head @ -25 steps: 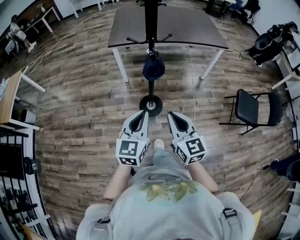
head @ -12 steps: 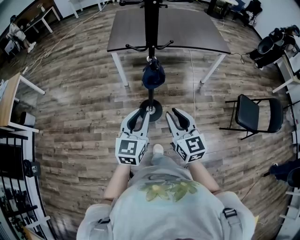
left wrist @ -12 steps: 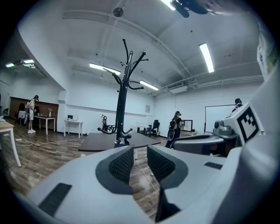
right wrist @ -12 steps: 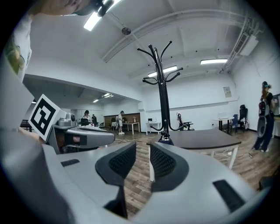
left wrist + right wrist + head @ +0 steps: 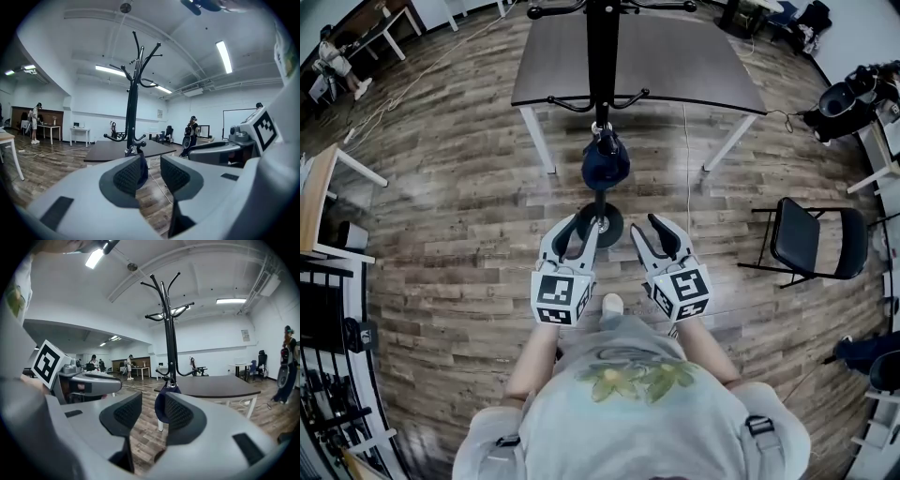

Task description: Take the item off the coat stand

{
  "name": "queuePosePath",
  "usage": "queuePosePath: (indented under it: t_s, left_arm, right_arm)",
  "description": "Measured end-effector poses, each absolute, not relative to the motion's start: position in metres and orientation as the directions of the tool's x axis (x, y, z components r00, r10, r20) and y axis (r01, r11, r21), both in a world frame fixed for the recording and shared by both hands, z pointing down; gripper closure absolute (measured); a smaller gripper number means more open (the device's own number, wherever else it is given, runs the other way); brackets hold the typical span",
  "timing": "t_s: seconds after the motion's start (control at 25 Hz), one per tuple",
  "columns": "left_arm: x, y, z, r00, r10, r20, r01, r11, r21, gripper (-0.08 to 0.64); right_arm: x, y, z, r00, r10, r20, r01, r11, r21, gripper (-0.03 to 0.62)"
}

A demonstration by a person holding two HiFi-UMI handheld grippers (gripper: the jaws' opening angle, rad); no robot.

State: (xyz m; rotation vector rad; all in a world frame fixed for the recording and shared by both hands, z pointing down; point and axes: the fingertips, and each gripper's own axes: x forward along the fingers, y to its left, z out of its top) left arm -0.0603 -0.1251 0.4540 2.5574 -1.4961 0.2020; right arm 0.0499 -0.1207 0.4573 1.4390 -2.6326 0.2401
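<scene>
You are holding both claws low in front of you, side by side and aimed at the coat stand (image 5: 600,56), which rises from the wooden floor (image 5: 450,216) just ahead of a dark table (image 5: 675,66). The dark blue item (image 5: 606,161) hangs on one of the stand's lower hooks, close against the pole and above the round base (image 5: 604,228). From the head view it sits ahead of both claws and on the line between them, apart from either one. Your left gripper (image 5: 577,225) is released and its jaws are opening. In the left gripper view nothing lies between the ribbed pads (image 5: 127,174), and a strip of the blue fabric shows through the gap just past the left pad, further off by the pole. Your right gripper (image 5: 654,225) is likewise released and opening, its jaws a little wider apart than the left's. In the right gripper view the item peeks out in the gap against the edge of the right-hand pad, but it hangs beyond the jaws, under the hook, not touching them. The tips of your left gripper overlap the base of the stand in the head view, and whether they touch it cannot be told from there. A black chair (image 5: 795,239) stands well off to your right.
</scene>
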Motion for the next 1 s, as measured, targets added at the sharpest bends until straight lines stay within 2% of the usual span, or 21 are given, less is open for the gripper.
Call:
queuePosePath:
  t_s: [0.16,1.0]
  left_arm:
    - [-0.067,-0.143,0.464,0.445,-0.869,0.216,-0.895,-0.437,0.083,0.398]
    - [-0.067,-0.207,0.522,0.388,-0.852,0.35,-0.914,-0.404,0.03,0.38]
  right_arm:
    - [0.052,-0.139,0.467,-0.546,-0.811,0.21,-0.836,0.545,-0.07,0.449]
    - [0.056,-0.215,0.518,-0.576,-0.758,0.308,-0.804,0.592,-0.046,0.442]
